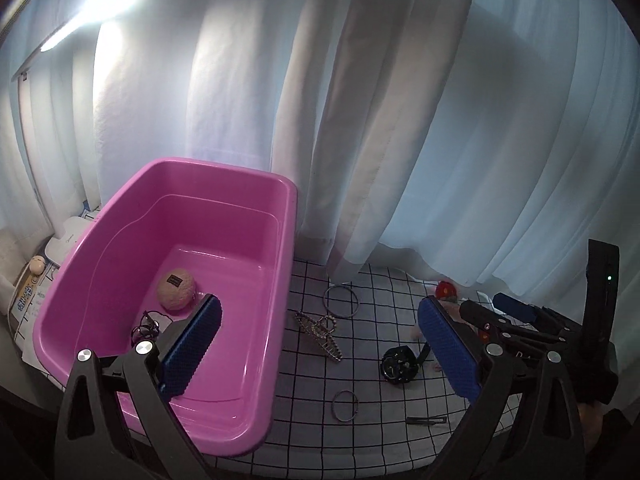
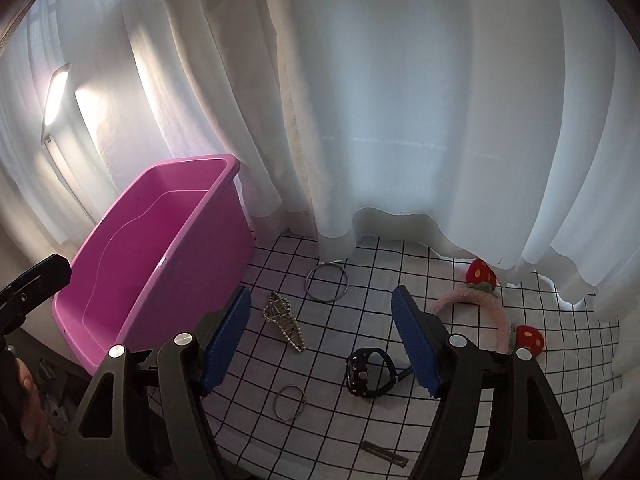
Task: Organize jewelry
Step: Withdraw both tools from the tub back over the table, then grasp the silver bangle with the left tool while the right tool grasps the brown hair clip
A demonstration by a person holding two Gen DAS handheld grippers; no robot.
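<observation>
A pink plastic tub [image 1: 224, 178] stands at the left of a white checked cloth [image 1: 376, 432]. Inside it lie a beige round puff [image 1: 175, 289] and a dark tangled piece [image 1: 145, 326]. My left gripper [image 1: 320, 346] is open and empty, its left finger over the tub. On the cloth lie a large metal bangle [image 2: 327, 282], a rhinestone hair claw [image 2: 283, 320], a black watch [image 2: 366, 374], a small ring pair [image 2: 290, 403], a flat hair clip [image 2: 384, 455] and a pink strawberry headband [image 2: 486, 304]. My right gripper [image 2: 322, 334] is open and empty above the watch and claw.
White curtains [image 2: 400, 100] hang behind the table and touch the cloth. A lit lamp bar [image 1: 100, 4] is at the upper left. Boxes and a small figure [image 1: 38, 266] sit left of the tub. The cloth's front edge [image 1: 320, 470] is close.
</observation>
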